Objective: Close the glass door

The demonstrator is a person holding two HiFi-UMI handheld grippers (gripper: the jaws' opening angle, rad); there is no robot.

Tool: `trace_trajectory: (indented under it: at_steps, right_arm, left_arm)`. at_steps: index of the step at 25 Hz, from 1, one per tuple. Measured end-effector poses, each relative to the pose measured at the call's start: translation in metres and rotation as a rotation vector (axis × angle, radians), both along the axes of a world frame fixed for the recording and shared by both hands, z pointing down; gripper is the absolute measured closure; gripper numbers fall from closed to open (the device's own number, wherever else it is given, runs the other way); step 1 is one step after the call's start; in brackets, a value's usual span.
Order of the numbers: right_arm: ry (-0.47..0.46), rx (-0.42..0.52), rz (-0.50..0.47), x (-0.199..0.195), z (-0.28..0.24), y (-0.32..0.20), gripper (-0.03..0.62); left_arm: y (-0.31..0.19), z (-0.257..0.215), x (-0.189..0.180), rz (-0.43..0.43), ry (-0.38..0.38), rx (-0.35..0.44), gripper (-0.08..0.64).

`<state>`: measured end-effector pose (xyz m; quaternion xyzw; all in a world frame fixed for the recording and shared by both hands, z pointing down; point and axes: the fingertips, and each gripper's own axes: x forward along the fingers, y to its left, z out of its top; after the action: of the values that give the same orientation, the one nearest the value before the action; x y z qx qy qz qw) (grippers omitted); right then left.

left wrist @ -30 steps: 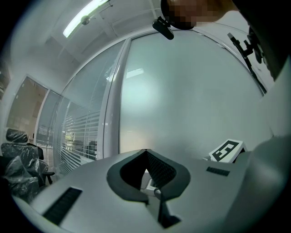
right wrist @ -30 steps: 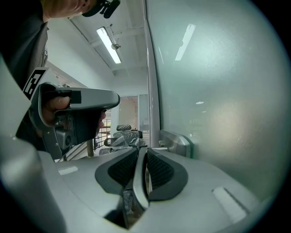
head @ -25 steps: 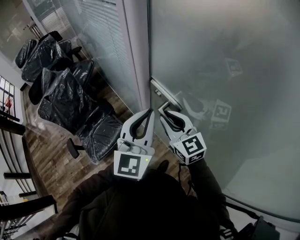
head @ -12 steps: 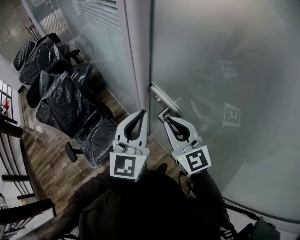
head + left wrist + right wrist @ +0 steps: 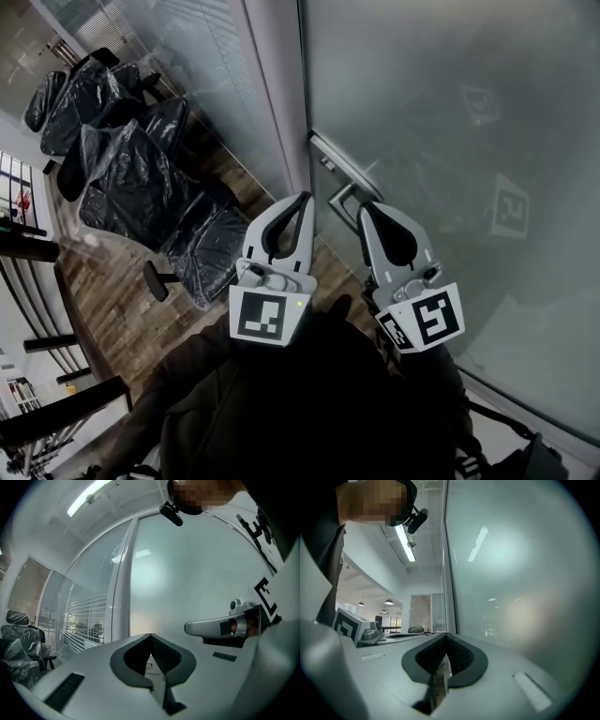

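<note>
A person stands at a frosted glass door (image 5: pixel 450 131) with a hand-held gripper in each hand, both raised toward the door's metal lever handle (image 5: pixel 339 196). The door fills the right and far side of the head view; its left edge runs alongside a white frame post (image 5: pixel 272 94), and whether it is latched cannot be told. The left gripper (image 5: pixel 303 199) points at the foot of that post, just left of the handle and apart from it. Its jaws are pressed together at the tips and nothing is between them; its own view shows the handle (image 5: pixel 211 626) off to the right of the closed tips. The right gripper (image 5: pixel 367 208) sits just beside the handle on its near right, so close that contact cannot be made out from the head view. Its jaws are likewise drawn together and hold nothing, with only the pale glass (image 5: pixel 520 573) ahead of them. The marker cube on the left gripper (image 5: pixel 262 319) and the marker cube on the right gripper (image 5: pixel 429 319) face up, near the person's dark sleeves (image 5: pixel 309 403). To the left, beyond a clear glass partition (image 5: pixel 202 66), office chairs wrapped in black plastic (image 5: pixel 131 178) are grouped on a wooden floor (image 5: pixel 103 291).
</note>
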<state>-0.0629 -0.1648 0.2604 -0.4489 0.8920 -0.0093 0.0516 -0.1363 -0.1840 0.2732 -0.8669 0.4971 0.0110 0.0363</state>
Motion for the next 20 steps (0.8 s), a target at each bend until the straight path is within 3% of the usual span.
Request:
trace_trajectory:
  at_steps: [7, 20]
  right_arm:
    - [0.011, 0.039, 0.007, -0.008, -0.016, 0.001, 0.591]
    - [0.018, 0.027, 0.009, -0.011, -0.011, -0.008, 0.592]
  left_arm:
    - [0.0, -0.007, 0.001, 0.01, 0.008, 0.013, 0.563]
    - [-0.01, -0.009, -0.003, 0.009, 0.026, 0.023, 0.563]
